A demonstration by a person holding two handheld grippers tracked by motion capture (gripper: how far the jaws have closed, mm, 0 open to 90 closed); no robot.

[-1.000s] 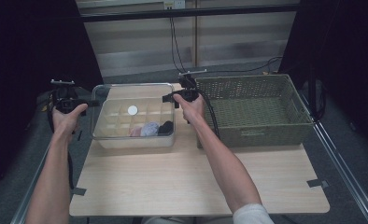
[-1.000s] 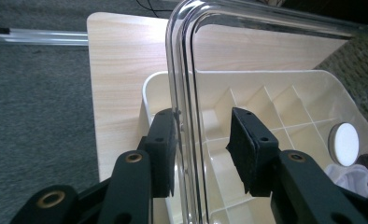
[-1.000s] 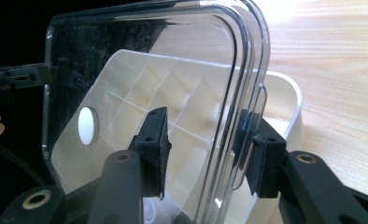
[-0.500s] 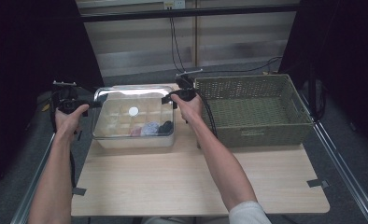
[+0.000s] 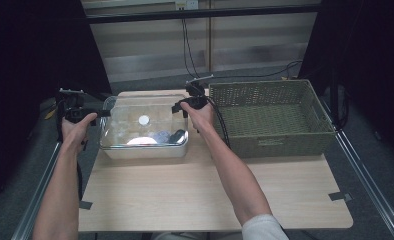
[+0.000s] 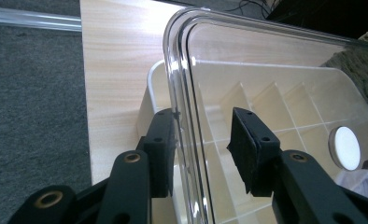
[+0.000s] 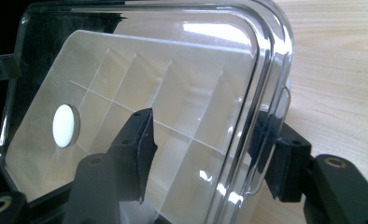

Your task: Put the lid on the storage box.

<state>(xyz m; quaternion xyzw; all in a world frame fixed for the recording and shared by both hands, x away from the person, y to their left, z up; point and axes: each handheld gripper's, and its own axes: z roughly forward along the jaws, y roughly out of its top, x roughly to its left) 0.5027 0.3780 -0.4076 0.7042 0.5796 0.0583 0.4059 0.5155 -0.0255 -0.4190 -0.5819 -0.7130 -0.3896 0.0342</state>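
Wooden table (image 5: 210, 190), clear lid (image 5: 147, 120) lower, right hand-held gripper (image 5: 177, 107) jaws just opening

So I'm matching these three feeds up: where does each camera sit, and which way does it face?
High view: above the person's side, facing forward and down on the table, clear lid, green basket; both forearms show.
Left gripper view: on the left gripper, looking along its jaws astride the lid's rim.
Right gripper view: on the right gripper, jaws astride the lid's opposite rim.
Shared: lid and white disc.
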